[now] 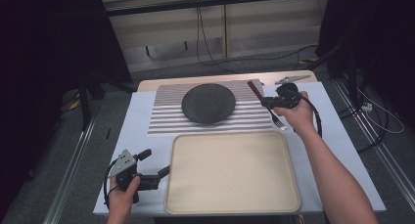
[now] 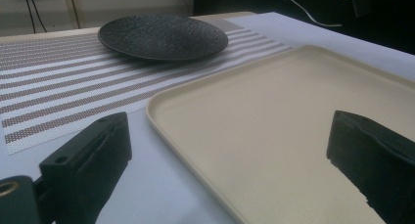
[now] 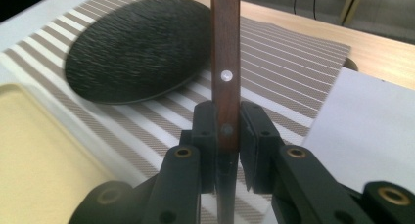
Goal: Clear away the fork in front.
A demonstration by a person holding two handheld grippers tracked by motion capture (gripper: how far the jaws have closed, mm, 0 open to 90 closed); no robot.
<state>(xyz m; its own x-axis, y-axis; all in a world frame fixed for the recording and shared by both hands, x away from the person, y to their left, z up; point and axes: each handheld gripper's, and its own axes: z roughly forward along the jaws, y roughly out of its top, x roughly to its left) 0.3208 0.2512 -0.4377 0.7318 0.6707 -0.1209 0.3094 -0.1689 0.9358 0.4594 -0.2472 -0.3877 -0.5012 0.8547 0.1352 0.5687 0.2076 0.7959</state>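
Fork (image 1: 268, 105) tines beyond right tool (image 3: 226, 136)

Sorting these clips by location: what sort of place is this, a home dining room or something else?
Probably a lab or workshop set up as a dining spot: a small table with placemat, plate and tray, amid loose floor cables and dark stands.

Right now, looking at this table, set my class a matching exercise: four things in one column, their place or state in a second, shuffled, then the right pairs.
Things:
1. dark plate
2. beige tray
3. fork
4. left tool

Places or states:
A. clamped by its wooden handle in the right tool
B. jaws apart, at the tray's left edge
C. lies on the striped placemat
D. nearest the person, nothing on it

Pairs: 1-C, 2-D, 3-A, 4-B
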